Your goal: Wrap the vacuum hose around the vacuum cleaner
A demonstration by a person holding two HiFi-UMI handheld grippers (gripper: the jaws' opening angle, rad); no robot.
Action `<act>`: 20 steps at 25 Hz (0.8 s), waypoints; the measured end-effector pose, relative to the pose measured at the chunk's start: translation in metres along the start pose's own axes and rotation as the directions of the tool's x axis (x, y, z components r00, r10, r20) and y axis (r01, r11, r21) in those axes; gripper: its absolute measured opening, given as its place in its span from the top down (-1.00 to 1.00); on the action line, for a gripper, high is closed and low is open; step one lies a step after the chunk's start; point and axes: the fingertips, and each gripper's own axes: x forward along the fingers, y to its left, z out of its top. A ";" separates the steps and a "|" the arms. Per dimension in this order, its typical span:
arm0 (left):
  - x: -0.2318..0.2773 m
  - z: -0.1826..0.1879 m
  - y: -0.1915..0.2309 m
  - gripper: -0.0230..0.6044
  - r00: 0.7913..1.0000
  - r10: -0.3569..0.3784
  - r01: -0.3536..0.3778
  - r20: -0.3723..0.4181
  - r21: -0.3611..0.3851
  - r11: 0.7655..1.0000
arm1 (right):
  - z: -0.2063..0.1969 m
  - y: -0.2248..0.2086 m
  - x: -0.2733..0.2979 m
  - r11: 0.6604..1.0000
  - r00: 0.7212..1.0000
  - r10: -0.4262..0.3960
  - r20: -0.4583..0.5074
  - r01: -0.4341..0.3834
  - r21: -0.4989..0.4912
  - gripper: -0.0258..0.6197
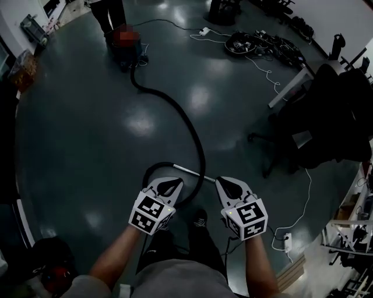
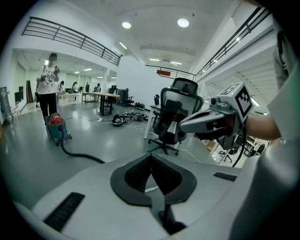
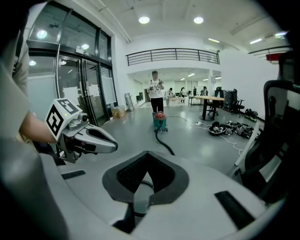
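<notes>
The red and teal vacuum cleaner (image 1: 125, 48) stands far off on the grey floor, beside a standing person (image 1: 108, 13). Its black hose (image 1: 185, 119) snakes toward me and ends in a loop by a metal wand (image 1: 190, 171) at my feet. My left gripper (image 1: 170, 185) hovers over that loop, shut and empty. To its right, my right gripper (image 1: 232, 187) is level with it, also shut with nothing in it. The left gripper view shows the vacuum cleaner (image 2: 56, 126), the hose (image 2: 78, 155) and the right gripper (image 2: 209, 122). The right gripper view shows the vacuum cleaner (image 3: 160, 120) and the left gripper (image 3: 89, 138).
A black office chair (image 1: 326, 125) and a white table leg (image 1: 287, 87) stand at the right. Cables and a pile of gear (image 1: 256, 43) lie at the back right, and a white cord (image 1: 300, 212) runs to a power strip. A person (image 3: 155, 92) stands behind the vacuum cleaner.
</notes>
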 end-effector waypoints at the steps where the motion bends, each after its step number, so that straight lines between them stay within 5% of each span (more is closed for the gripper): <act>1: 0.012 -0.012 0.004 0.90 1.000 -0.003 0.003 -0.021 0.000 1.000 | -0.011 -0.006 0.009 1.000 1.000 0.005 -0.011 -0.005 0.015 0.91; 8: 0.116 -0.114 0.040 0.90 0.994 -0.008 0.012 -0.112 0.037 0.999 | -0.114 -0.048 0.083 0.997 0.997 0.031 -0.069 -0.026 0.068 0.91; 20: 0.302 -0.289 0.084 0.90 0.972 -0.124 0.152 -0.201 0.131 0.980 | -0.307 -0.118 0.223 0.992 0.997 0.013 -0.078 -0.003 0.125 0.91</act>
